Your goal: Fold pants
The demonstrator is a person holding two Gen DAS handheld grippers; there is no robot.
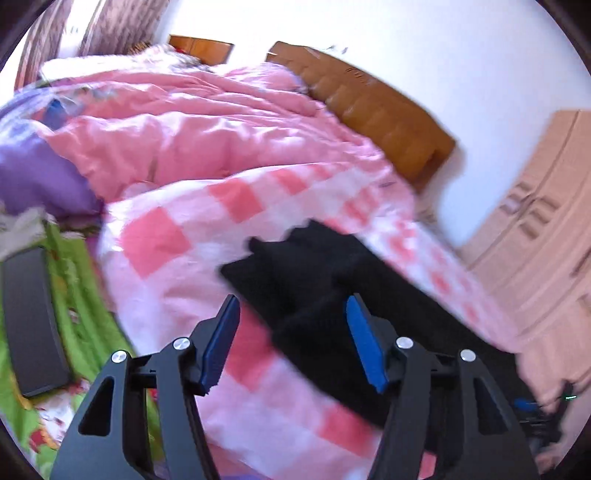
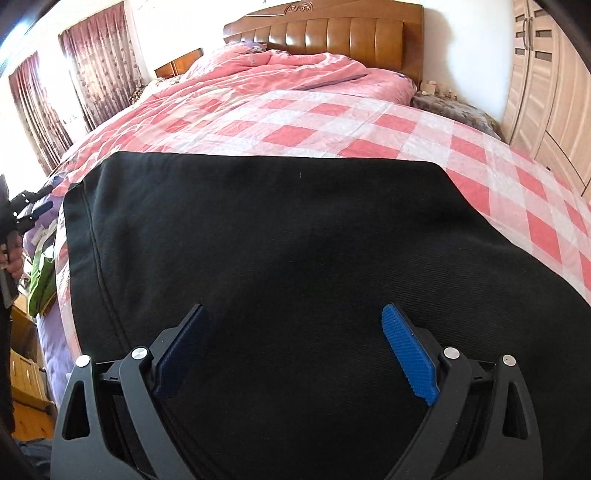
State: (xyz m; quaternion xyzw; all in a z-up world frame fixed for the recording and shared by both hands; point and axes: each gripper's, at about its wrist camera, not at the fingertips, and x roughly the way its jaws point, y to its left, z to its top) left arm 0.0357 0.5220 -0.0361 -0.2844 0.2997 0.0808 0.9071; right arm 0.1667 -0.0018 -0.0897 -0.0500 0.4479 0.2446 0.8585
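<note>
The black pants [image 2: 277, 240] lie flat on the pink-and-white checked bedcover [image 2: 332, 122] as a broad dark rectangle with a seam down their left side. My right gripper [image 2: 294, 308] hovers over their near part, jaws wide open and nothing between the blue pads [image 2: 408, 354]. In the blurred left wrist view the pants [image 1: 314, 266] show as a dark rumpled strip running toward the lower right. My left gripper [image 1: 291, 301] is open just above their near end, its pads not pressing the cloth. That left gripper [image 2: 27, 210] also shows at the far left of the right wrist view, held by a hand.
A crumpled pink quilt [image 1: 192, 122] is heaped toward the brown padded headboard [image 2: 332, 33]. A pale wardrobe [image 2: 546, 85] stands on the right. Purple cloth [image 1: 33, 173], a green patterned sheet [image 1: 85, 295] and a dark flat slab [image 1: 31, 317] lie left of the bed.
</note>
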